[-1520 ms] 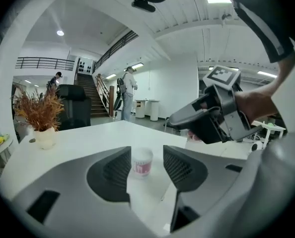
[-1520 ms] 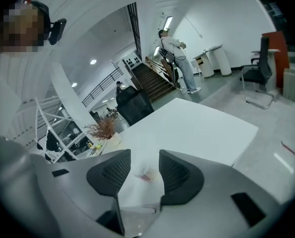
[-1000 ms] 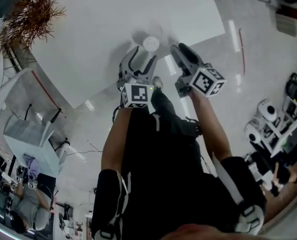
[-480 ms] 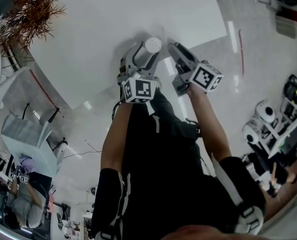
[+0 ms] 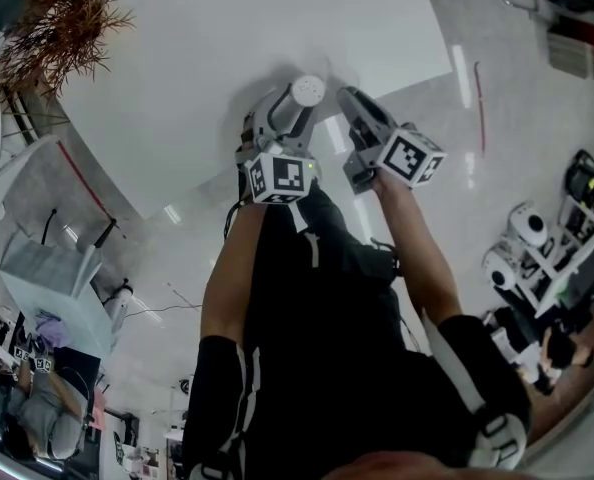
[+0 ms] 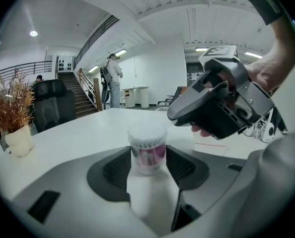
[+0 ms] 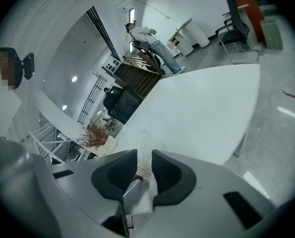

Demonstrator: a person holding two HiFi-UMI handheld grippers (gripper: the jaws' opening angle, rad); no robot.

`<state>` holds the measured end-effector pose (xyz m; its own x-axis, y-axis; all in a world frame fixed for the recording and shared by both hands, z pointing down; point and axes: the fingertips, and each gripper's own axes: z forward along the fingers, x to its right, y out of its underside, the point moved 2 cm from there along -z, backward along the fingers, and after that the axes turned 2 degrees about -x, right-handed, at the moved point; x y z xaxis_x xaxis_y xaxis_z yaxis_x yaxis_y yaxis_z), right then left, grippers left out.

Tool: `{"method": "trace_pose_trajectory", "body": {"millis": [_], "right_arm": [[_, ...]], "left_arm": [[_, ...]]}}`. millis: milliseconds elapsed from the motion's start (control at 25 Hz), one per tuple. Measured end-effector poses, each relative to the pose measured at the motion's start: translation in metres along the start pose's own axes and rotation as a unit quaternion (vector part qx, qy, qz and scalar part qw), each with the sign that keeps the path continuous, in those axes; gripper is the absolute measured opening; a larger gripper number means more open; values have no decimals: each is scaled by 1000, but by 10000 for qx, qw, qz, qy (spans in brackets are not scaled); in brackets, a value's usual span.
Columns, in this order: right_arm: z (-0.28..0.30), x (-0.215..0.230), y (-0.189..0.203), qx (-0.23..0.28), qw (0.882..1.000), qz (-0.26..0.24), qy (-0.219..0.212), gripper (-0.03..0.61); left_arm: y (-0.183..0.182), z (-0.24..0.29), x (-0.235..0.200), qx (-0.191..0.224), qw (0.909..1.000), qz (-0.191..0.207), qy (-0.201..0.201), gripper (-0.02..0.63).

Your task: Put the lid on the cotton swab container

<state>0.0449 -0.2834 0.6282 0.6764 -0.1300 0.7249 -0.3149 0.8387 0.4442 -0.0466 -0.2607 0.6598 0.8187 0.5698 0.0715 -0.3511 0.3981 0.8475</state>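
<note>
Closing on the cotton swab container [image 6: 147, 151], the left gripper [image 5: 299, 106] has its pads against the tub's sides, just above the white table's [image 5: 227, 38] near edge. The right gripper [image 7: 143, 165], over that same edge, is narrowing its jaws, a gap between them, around a faint see-through shape [image 7: 145, 145] I cannot identify.

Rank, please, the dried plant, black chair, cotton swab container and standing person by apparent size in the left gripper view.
1. dried plant
2. black chair and the much nearer cotton swab container look alike: unranked
3. standing person
</note>
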Motion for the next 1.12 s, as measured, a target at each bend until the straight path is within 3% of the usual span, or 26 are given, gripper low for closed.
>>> {"method": "trace_pose_trajectory", "body": {"millis": [160, 560, 960, 1120], "right_arm": [[-7, 2, 4, 5, 9998, -74, 166, 81], [-13, -29, 6, 129, 9957, -894, -204, 81], [-13, -52, 15, -153, 9835, -1723, -530, 84], [-12, -67, 18, -189, 9804, -1823, -717, 84]], "left_arm": [[0, 0, 0, 8, 10000, 0, 28, 219], [1, 0, 0, 27, 10000, 25, 63, 219], [4, -5, -1, 32, 9999, 25, 93, 219], [6, -6, -1, 25, 9999, 45, 108, 219]]}}
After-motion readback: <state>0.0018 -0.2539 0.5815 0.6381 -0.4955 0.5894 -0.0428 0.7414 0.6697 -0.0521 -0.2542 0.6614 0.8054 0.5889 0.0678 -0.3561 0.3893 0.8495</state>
